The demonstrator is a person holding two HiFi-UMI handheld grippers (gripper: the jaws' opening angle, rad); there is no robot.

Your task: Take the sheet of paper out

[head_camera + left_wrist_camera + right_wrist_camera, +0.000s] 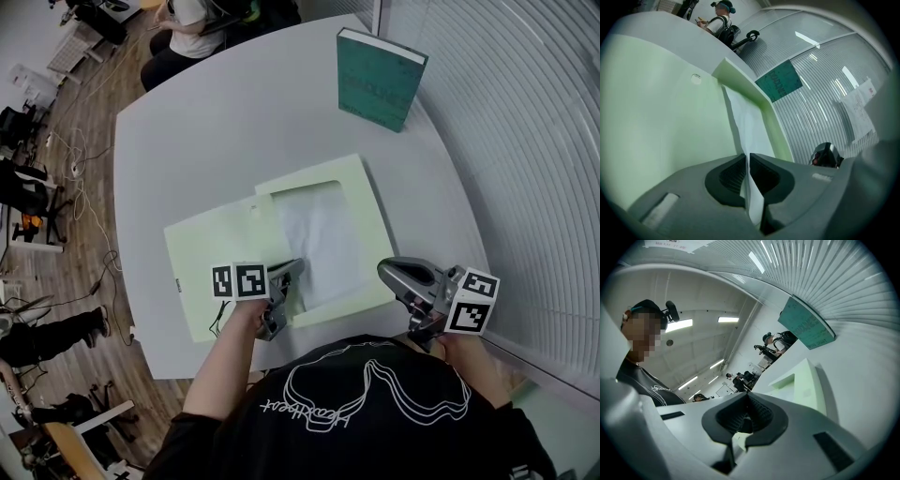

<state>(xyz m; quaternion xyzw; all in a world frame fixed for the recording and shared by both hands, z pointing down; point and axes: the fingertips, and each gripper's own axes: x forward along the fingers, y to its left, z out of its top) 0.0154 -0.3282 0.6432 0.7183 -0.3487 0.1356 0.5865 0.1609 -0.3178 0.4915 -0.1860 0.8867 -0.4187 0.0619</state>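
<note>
A pale green folder [216,253] lies open on the grey table [206,141], with a white sheet of paper [319,234] in its right half. My left gripper [292,270] is at the sheet's near edge. In the left gripper view its jaws [749,176] are shut on the paper [747,122], which rises thin between the pads from the folder [661,103]. My right gripper [384,272] is at the folder's near right edge. In the right gripper view it [746,416] is shut, with a pale green bit of the folder [806,380] caught between the jaws.
A teal book [380,80] stands upright at the far side of the table. A ribbed white wall [525,141] runs along the right. A person [187,28] sits beyond the far table edge. Cables and chairs are on the floor at left.
</note>
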